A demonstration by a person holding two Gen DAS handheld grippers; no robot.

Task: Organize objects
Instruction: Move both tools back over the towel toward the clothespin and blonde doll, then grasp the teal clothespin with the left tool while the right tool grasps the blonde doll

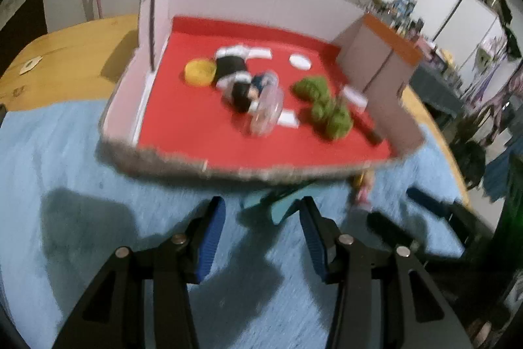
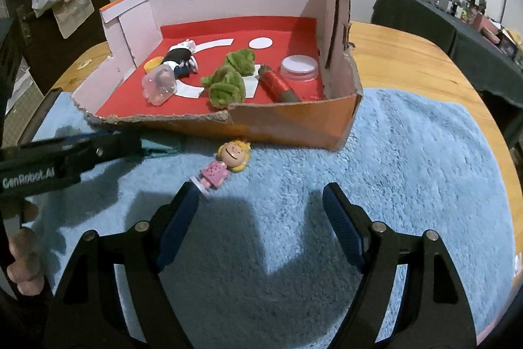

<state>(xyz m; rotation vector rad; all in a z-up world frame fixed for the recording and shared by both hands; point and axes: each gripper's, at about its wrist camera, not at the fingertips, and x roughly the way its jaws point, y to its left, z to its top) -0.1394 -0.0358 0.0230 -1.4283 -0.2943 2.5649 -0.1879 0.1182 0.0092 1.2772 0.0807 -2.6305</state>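
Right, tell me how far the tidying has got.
Done: the orange cardboard box already holds the green fuzzy toy, red thread spool, clear round lidded tub and black-and-white figurine. In hand: nothing; both tongs, left and right, are open. Left: the blonde pink-dressed doll on the blue fluffy mat.

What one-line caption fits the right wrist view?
Open right claw over a blue rug, near a pink-dressed doll outside the box.
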